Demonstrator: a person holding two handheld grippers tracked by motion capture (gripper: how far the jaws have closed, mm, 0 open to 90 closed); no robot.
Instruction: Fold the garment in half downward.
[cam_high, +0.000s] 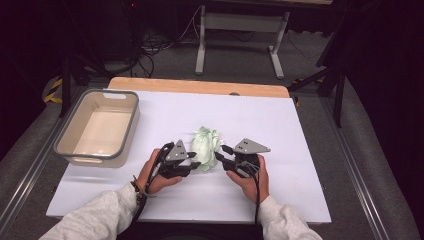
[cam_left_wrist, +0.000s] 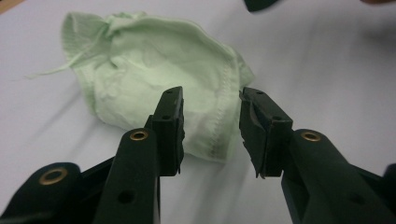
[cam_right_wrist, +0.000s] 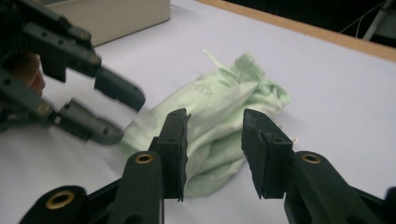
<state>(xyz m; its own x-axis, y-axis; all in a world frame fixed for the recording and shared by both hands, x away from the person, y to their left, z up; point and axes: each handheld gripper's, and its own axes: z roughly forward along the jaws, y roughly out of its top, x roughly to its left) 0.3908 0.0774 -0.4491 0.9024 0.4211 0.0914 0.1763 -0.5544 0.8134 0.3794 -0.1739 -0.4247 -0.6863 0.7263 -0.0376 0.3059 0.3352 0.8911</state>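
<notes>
High view: the left gripper (cam_high: 194, 159) and right gripper (cam_high: 221, 153) flank a crumpled green cloth (cam_high: 205, 141) on the white table (cam_high: 280, 150); a beige bin (cam_high: 97, 126) sits left of the cloth.

Left gripper view: jaws part-open, holding nothing, the cloth's stitched hem just beyond them.

Right gripper view: jaws part-open, empty, short of the cloth; a wooden edge (cam_right_wrist: 299, 29) lies behind it.

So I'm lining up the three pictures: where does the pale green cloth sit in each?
High view: green cloth at table centre, between both grippers.
Left gripper view: upper centre-left, beyond the jaws.
Right gripper view: centre, behind the jaws.
Shared landmark: white table.
</notes>
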